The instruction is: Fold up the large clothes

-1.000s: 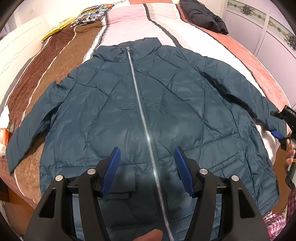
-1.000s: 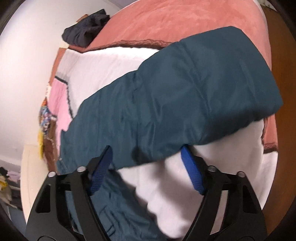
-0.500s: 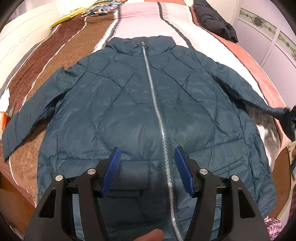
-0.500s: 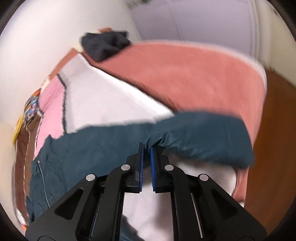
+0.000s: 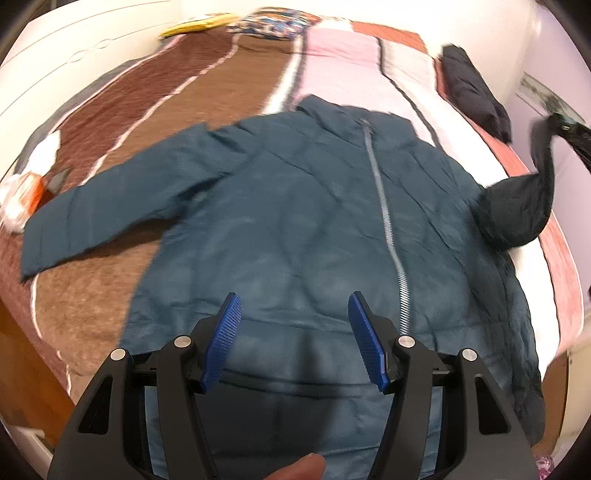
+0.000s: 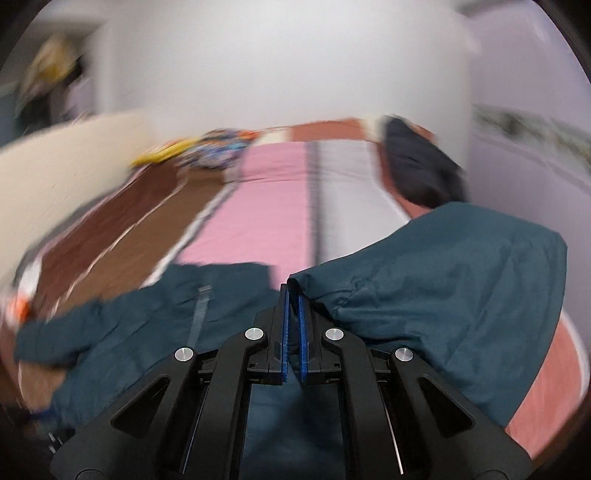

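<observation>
We found the teal quilted jacket (image 5: 295,229) lying front-up on the bed (image 5: 155,122), zipped, its silver zipper (image 5: 388,229) running from the collar toward the hem nearest the left wrist camera. The sleeve on the left of that view (image 5: 99,206) lay flat and stretched out over the brown stripes of the bedspread. The opposite sleeve (image 6: 454,291) was lifted off the bed; from the left wrist view it appeared as a dark, blurred bulge (image 5: 517,206) rising toward the upper right edge of the frame.

The right gripper (image 6: 293,295) was clamped on the edge of that raised sleeve near the cuff, the fabric pinched between its blue pads (image 6: 284,325) and draping away to the right. Its jaws had just been closing, and the sleeve cloth sat between them. The right wrist view was heavily smeared, so finer detail of the room could not be confirmed.

The left gripper (image 5: 293,332) hovered above the lower front of the jacket with its jaws standing wide apart and nothing between them; we could not tell whether its pads (image 5: 225,339) touched the fabric. A fingertip (image 5: 295,469) of the person showed at the bottom edge of that view.

Elsewhere on the bed we noted a dark garment (image 5: 472,96) at the far right side, a patterned cushion (image 5: 269,26) and a yellow item (image 5: 199,26) at the far end, and an orange-and-white object (image 5: 22,192) at the left edge.
</observation>
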`<state>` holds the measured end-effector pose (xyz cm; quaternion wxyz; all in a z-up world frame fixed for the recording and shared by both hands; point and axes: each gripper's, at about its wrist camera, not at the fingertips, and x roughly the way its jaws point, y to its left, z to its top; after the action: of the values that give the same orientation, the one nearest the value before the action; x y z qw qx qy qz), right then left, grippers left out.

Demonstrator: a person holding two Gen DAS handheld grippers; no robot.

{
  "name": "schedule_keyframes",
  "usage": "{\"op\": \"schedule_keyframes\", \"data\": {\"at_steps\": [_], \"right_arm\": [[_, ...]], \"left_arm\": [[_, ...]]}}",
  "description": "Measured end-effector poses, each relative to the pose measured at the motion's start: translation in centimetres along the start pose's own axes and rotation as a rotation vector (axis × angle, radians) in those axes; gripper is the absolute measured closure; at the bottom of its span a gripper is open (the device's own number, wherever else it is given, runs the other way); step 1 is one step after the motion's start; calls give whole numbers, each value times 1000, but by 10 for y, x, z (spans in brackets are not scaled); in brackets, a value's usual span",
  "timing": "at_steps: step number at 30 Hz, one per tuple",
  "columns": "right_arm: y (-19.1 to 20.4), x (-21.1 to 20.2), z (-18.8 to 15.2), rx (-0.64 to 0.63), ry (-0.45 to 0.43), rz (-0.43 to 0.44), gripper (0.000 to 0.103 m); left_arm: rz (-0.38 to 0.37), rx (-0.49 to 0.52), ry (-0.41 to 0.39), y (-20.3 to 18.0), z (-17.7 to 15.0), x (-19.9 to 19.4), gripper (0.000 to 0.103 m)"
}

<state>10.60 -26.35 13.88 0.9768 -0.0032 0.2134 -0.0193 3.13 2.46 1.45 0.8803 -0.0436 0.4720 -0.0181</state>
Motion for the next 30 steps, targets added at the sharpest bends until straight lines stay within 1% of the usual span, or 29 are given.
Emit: {"op": "schedule_keyframes", "data": {"at_steps": [3, 5, 7, 8, 9, 10, 11, 12, 13, 14, 16, 18, 20, 21, 23, 25, 26, 27, 30], "right_arm": [[67, 30, -12, -144, 45, 92, 98], [103, 49, -24, -220, 85, 133, 98], [143, 79, -46, -306, 179, 175, 97], [153, 87, -57, -328, 219, 188, 97], [168, 102, -71, -365, 288, 214, 89], [173, 112, -80, -386, 324, 229, 78], [177, 118, -91, -404, 362, 242, 73], [182, 116, -94, -407, 374, 248, 66], [181, 114, -97, -398, 381, 260, 60], [176, 111, -97, -375, 389, 281, 56], [162, 97, -94, -318, 382, 308, 45], [148, 86, -89, -246, 369, 338, 39], [134, 75, -81, -194, 373, 372, 39], [121, 66, -76, -145, 358, 397, 39], [99, 49, -72, -53, 332, 416, 39], [71, 34, -73, 41, 313, 402, 39], [56, 27, -75, 97, 306, 390, 39], [45, 23, -78, 136, 306, 378, 39], [6, 5, -96, 251, 325, 325, 39]], "left_arm": [[25, -40, -5, 21, 0, -1, 43], [42, -67, -1, 35, -2, -1, 43], [58, -94, 6, 47, -5, 0, 43], [64, -105, 10, 52, -6, 0, 43], [70, -119, 12, 57, -7, 1, 43], [75, -125, 10, 61, -8, 1, 43], [81, -129, 8, 64, -8, 0, 43], [84, -131, 5, 66, -8, 0, 43], [88, -134, 1, 68, -8, 0, 43], [90, -137, -1, 70, -8, 1, 43], [90, -141, 1, 71, -6, 4, 43], [79, -136, 5, 68, -2, 8, 43], [65, -125, 3, 61, 3, 8, 43], [55, -118, -2, 56, 7, 7, 43], [27, -90, -32, 40, 16, 2, 43], [1, -36, -66, 22, 25, -2, 43], [-9, 15, -90, 5, 31, -4, 43], [-14, 42, -104, -4, 34, -4, 43], [-30, 170, -150, -49, 44, 1, 43]]}}
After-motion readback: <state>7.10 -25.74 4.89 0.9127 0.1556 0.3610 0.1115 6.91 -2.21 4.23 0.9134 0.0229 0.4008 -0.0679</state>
